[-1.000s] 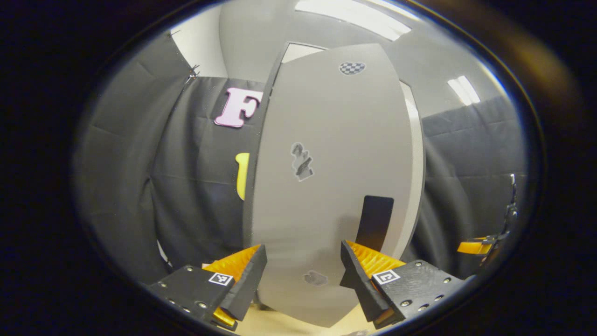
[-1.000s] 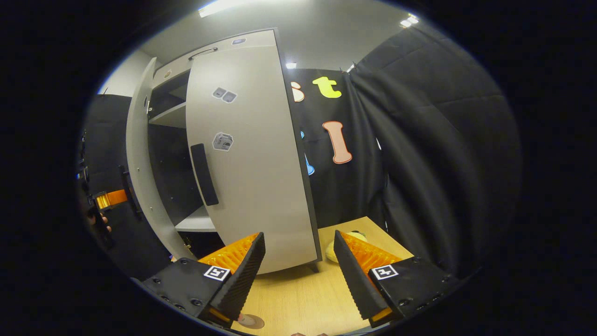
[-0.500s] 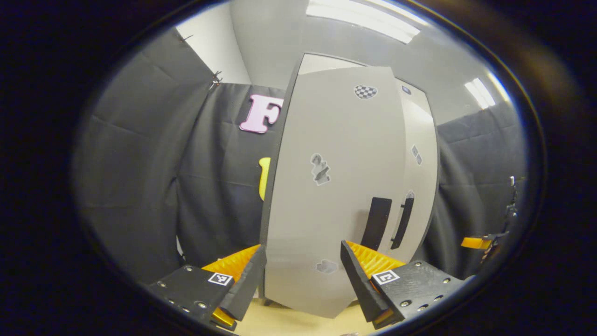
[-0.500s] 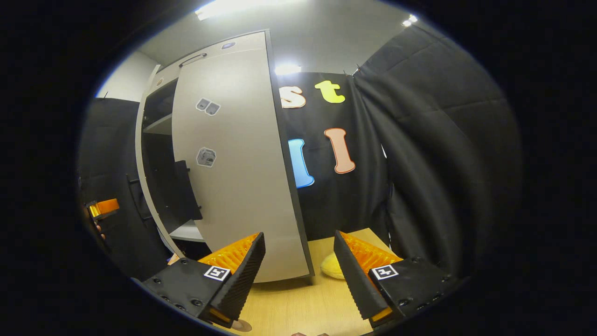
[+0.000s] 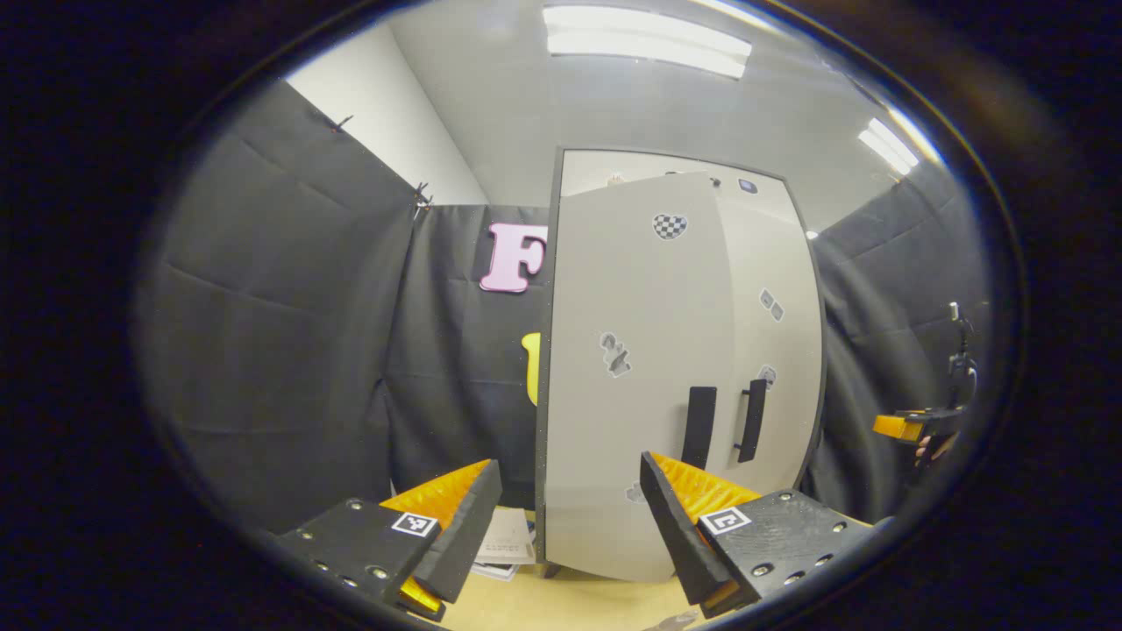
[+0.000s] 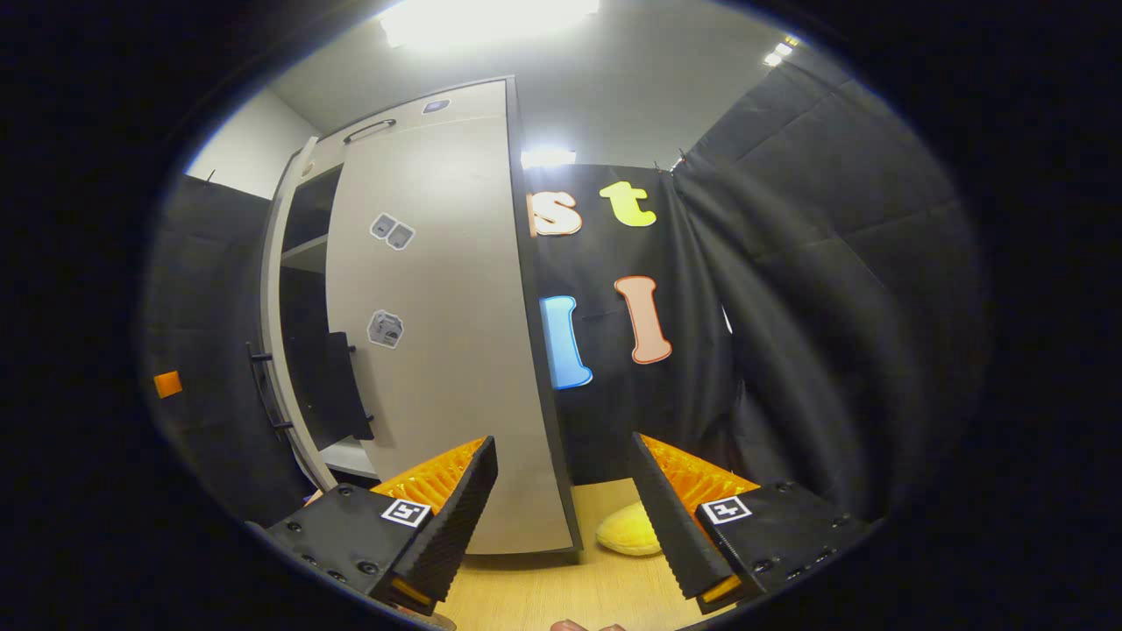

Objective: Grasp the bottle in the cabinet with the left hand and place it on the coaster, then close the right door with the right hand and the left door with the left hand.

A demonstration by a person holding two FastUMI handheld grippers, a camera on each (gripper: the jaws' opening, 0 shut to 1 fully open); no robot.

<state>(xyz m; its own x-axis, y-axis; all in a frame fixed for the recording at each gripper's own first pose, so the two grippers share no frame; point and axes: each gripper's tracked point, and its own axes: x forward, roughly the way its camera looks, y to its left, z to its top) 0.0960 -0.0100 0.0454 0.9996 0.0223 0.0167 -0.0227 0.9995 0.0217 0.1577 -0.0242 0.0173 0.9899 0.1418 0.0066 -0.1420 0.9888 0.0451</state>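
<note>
While the left gripper [image 5: 570,526] stands with its fingers spread and nothing between them, the grey cabinet [image 5: 675,377] rises straight ahead of it on the wooden table [image 5: 578,605]. In the left gripper view the left door [image 5: 631,386] faces the camera, nearly flush with the right door [image 5: 776,350], and their two dark handles [image 5: 699,427] hang side by side. Papers [image 5: 507,543] lie on the table at the cabinet's foot, to the left of it. Far to the right of the cabinet the other gripper [image 5: 903,426] shows, a hand behind it.

The right gripper [image 6: 565,517] is likewise spread and empty. The right gripper view shows a narrow gap left between the doors [image 6: 302,298], with a shelf [image 6: 307,254] visible inside. A yellow soft object [image 6: 629,531] lies on the table beside the cabinet's right corner. I cannot see the bottle or coaster clearly enough to place them.
</note>
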